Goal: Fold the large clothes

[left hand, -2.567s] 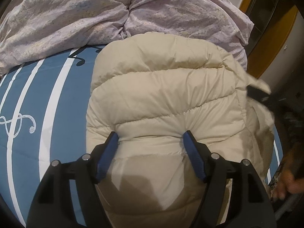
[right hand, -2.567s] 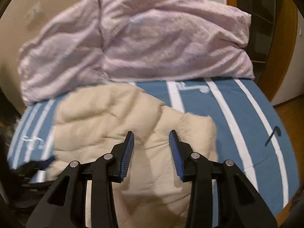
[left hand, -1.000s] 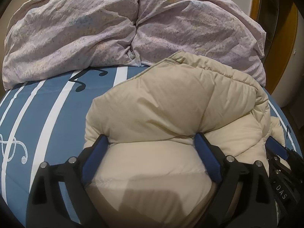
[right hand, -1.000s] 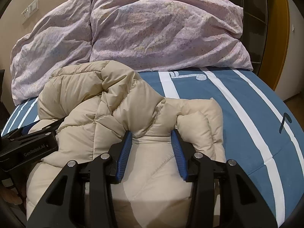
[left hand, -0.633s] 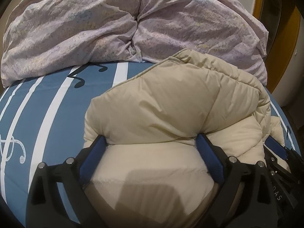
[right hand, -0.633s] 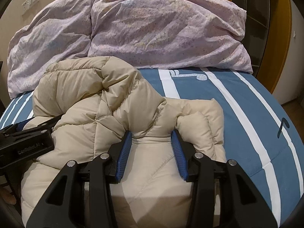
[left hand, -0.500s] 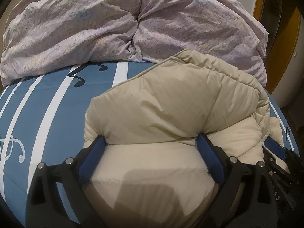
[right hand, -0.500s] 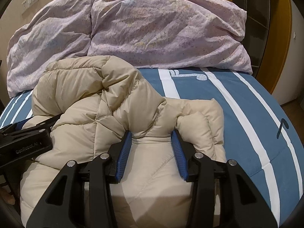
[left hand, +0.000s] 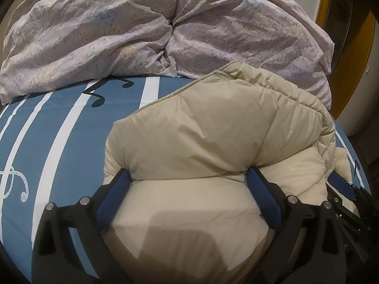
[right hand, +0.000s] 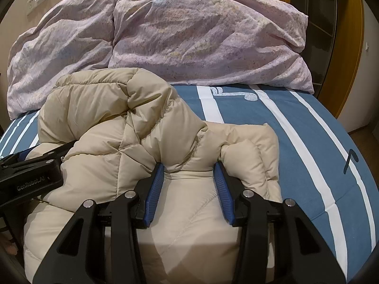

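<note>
A beige puffer jacket (left hand: 213, 127) lies bunched on the blue striped bed; it also shows in the right wrist view (right hand: 113, 127). My left gripper (left hand: 189, 177) has its jaws wide apart with a thick fold of the jacket bulging between them. My right gripper (right hand: 189, 168) has its jaws closed in on a puffy fold of the jacket's right side. The jacket's far part is folded back over toward me. The left gripper's black body (right hand: 30, 172) shows at the left of the right wrist view. The right gripper's body (left hand: 350, 198) shows at the right of the left wrist view.
Two lilac pillows (left hand: 165, 30) lie across the head of the bed, just behind the jacket; they also show in the right wrist view (right hand: 189, 35). The blue sheet with white stripes (right hand: 308, 142) stretches to the right. A wooden door frame (right hand: 343, 47) stands at the right.
Since 2.6 s ago the jacket's far part was lifted and folded back toward me. Over the last second both grippers and the jacket have barely moved.
</note>
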